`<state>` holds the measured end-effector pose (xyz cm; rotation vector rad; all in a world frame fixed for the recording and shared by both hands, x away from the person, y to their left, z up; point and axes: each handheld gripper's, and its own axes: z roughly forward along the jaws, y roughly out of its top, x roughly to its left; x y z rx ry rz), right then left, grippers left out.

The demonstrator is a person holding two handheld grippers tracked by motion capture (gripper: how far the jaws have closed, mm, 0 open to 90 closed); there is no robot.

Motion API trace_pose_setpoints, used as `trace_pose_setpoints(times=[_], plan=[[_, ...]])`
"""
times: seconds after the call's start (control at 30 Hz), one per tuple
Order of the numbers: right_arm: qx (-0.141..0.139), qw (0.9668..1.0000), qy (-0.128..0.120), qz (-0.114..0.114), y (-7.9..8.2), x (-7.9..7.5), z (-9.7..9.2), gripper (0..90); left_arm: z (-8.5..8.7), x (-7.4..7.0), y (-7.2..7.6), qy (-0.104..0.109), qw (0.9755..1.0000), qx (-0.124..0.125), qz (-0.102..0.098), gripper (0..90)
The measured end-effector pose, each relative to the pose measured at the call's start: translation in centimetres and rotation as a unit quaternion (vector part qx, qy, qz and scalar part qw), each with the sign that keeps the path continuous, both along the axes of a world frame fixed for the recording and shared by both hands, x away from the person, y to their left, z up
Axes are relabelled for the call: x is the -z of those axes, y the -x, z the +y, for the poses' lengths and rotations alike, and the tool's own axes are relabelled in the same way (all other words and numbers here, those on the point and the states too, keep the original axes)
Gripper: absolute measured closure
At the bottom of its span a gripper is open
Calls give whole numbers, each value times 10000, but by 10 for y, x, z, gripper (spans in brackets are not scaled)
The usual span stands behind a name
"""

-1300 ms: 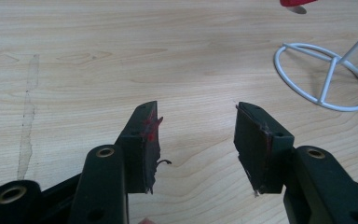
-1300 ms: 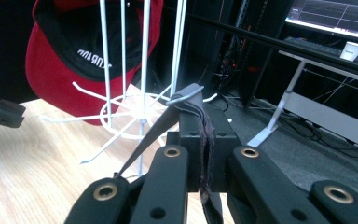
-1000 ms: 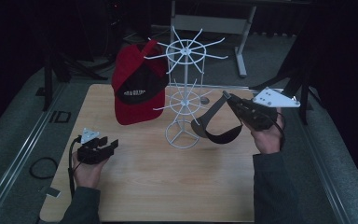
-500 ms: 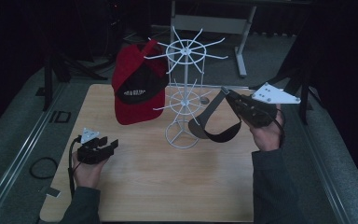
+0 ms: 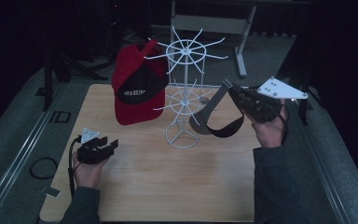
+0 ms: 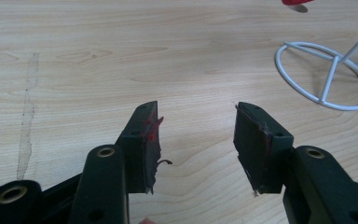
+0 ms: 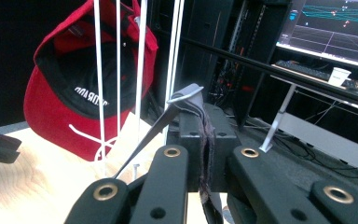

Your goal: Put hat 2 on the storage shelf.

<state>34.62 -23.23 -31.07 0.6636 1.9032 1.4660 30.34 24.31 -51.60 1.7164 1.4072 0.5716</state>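
A white wire rack [image 5: 182,93] stands mid-table on a ring base [image 6: 324,77]. A red cap [image 5: 137,91] with a black lining hangs from its upper left prongs, also seen as the red cap [image 7: 70,116]. My right gripper [image 5: 228,88] is raised to the right of the rack, shut on the strap of a grey cap [image 5: 214,119] that dangles below it. Along its jaws, the right gripper [image 7: 204,116] pinches the grey strap [image 7: 168,116], and a white prong tip sits at the strap's end. My left gripper [image 5: 112,144] rests low at the table's left; the left gripper [image 6: 198,112] is open, nothing between the pads.
The wooden table [image 5: 168,186] has bare room in front of the rack. A metal rail [image 5: 23,154] and a cable loop [image 5: 42,167] lie off the left edge. A desk frame [image 5: 214,23] stands behind, with a monitor [image 7: 331,23] beyond.
My right hand has lifted the grey cap slightly and shifted it a little beside the rack. The left gripper has stayed put.
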Motion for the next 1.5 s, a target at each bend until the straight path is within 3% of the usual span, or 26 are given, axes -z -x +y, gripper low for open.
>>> trace_pose_setpoints(times=[1.5], plan=[[-57,9993,-281,-232,3,-30,4,878,-2,0,-1,16,10000,55,18,508]])
